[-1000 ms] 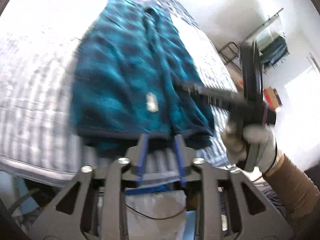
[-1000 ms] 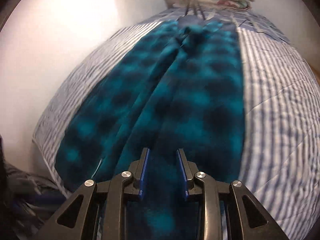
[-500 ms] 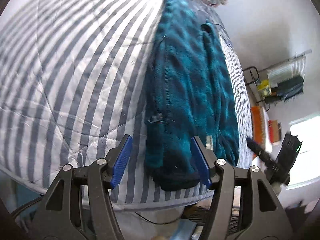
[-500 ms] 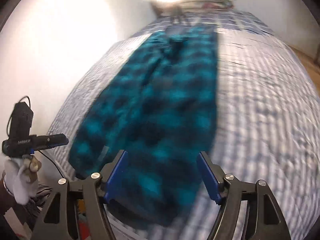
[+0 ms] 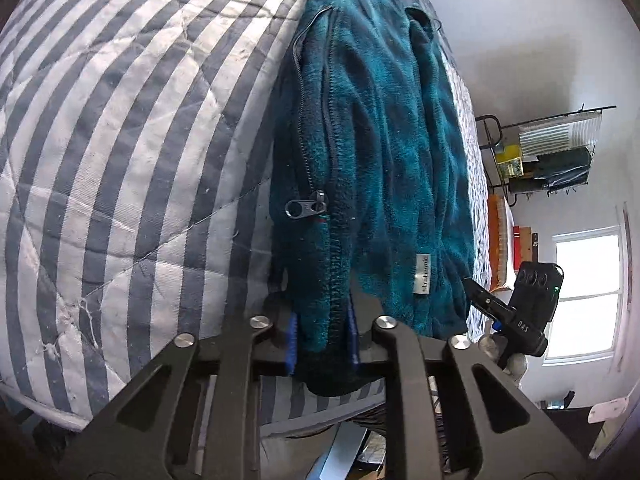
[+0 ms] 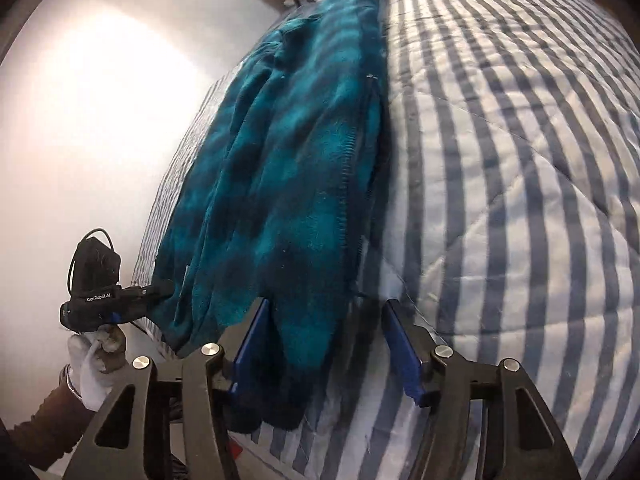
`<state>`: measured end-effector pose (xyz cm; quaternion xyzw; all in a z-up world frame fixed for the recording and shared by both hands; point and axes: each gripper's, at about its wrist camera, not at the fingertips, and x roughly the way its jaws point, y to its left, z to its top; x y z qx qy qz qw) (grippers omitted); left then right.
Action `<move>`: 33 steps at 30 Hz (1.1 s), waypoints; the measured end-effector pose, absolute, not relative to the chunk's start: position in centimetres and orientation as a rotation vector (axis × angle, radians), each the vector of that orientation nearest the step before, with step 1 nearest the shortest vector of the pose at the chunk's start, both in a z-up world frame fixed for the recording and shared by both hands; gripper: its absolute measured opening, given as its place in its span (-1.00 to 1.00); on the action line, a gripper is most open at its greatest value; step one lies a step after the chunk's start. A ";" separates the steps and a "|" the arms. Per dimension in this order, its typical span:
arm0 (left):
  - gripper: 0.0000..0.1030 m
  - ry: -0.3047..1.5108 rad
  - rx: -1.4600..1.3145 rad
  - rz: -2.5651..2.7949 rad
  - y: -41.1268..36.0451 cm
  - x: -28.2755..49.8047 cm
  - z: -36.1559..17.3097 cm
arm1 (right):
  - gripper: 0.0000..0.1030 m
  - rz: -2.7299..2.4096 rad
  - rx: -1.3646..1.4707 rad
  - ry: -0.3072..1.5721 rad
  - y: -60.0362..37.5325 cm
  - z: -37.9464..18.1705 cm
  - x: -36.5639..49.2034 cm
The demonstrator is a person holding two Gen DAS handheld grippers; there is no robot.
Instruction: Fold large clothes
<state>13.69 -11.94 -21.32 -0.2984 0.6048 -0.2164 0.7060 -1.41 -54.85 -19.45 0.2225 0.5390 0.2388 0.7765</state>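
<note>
A: Where is the teal fleece jacket point(image 5: 380, 152)?

B: Lengthwise on the striped quilt point(image 5: 132, 128), its hem at the quilt's near edge; the left gripper point(image 5: 322, 340) is closing, its pads pinching the hem corner below the zipper pull point(image 5: 306, 208).

A: And the right gripper point(image 6: 326, 350)?

B: Closing too, the other hem corner between its jaws, though only the left pad seems to touch; I'd let both bite fully, then lift together so the hem stays level.

A: Any containers?

B: A wire rack point(image 5: 556, 152) far beyond the quilt, holding boxes and cloth; details unclear.
</note>
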 end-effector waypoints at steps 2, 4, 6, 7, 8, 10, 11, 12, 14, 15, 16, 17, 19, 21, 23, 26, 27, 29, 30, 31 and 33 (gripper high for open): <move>-0.72 1.326 -0.668 -0.489 -11.9 13.4 -20.7 | -0.65 0.563 0.504 1.183 -53.9 -19.3 -1.3; -0.72 1.313 -0.654 -0.492 -12.1 13.6 -20.3 | -0.63 0.583 0.437 1.156 -52.9 -18.3 -1.4; -0.50 1.328 -0.653 -0.474 -12.2 13.7 -20.6 | -0.33 0.586 0.438 1.166 -52.6 -18.5 -1.1; -0.39 1.341 -0.660 -0.475 -12.2 13.8 -21.0 | -0.18 0.587 0.457 1.172 -52.7 -18.7 -1.1; -0.26 1.346 -0.662 -0.477 -12.4 13.8 -21.3 | -0.15 0.589 0.467 1.177 -52.7 -19.0 -1.1; -0.26 1.352 -0.651 -0.482 -12.6 13.6 -21.8 | -0.10 0.610 0.497 1.222 -52.6 -20.2 -1.0; -0.26 1.338 -0.634 -0.490 -12.8 13.5 -21.7 | -0.09 0.621 0.512 1.236 -52.6 -20.7 -1.2; -0.26 1.335 -0.613 -0.492 -13.0 13.4 -21.6 | -0.09 0.636 0.530 1.241 -52.4 -21.1 -1.3; -0.40 1.338 -0.580 -0.504 -13.5 13.5 -21.4 | -0.10 0.666 0.549 1.236 -51.8 -21.4 -1.3; -0.58 1.339 -0.562 -0.497 -13.8 13.5 -21.3 | -0.27 0.682 0.547 1.244 -51.3 -21.3 -1.2; -0.60 1.333 -0.564 -0.497 -13.9 13.5 -21.2 | -0.36 0.685 0.532 1.240 -50.9 -21.1 -1.2; -0.67 1.329 -0.569 -0.500 -13.9 13.4 -21.0 | -0.42 0.687 0.519 1.233 -50.7 -20.9 -1.3; -0.71 1.315 -0.609 -0.509 -13.6 13.3 -20.3 | -0.58 0.702 0.526 1.208 -50.5 -20.2 -1.2; -0.74 1.295 -0.653 -0.524 -13.2 13.4 -19.4 | -0.62 0.718 0.545 1.172 -50.7 -19.3 -1.1; -0.74 1.267 -0.667 -0.541 -13.1 13.5 -18.1 | -0.65 0.729 0.554 1.133 -50.7 -18.2 -1.0; -0.75 1.225 -0.675 -0.569 -13.4 14.0 -15.9 | -0.66 0.733 0.561 1.077 -50.9 -16.4 -0.6; -0.75 1.213 -0.672 -0.574 -13.5 14.2 -15.3 | -0.66 0.734 0.565 1.058 -50.9 -15.7 -0.3; -0.75 1.188 -0.681 -0.582 -13.6 14.8 -14.1 | -0.67 0.735 0.573 1.022 -51.0 -14.4 0.2; -0.75 1.180 -0.697 -0.584 -13.6 15.3 -13.6 | -0.67 0.732 0.576 1.007 -51.1 -13.9 0.4; -0.75 1.177 -0.708 -0.585 -13.7 15.6 -13.2 | -0.67 0.731 0.579 0.999 -51.6 -13.5 0.7; -0.75 1.170 -0.730 -0.583 -13.5 16.6 -12.4 | -0.67 0.712 0.595 0.969 -52.1 -12.4 1.6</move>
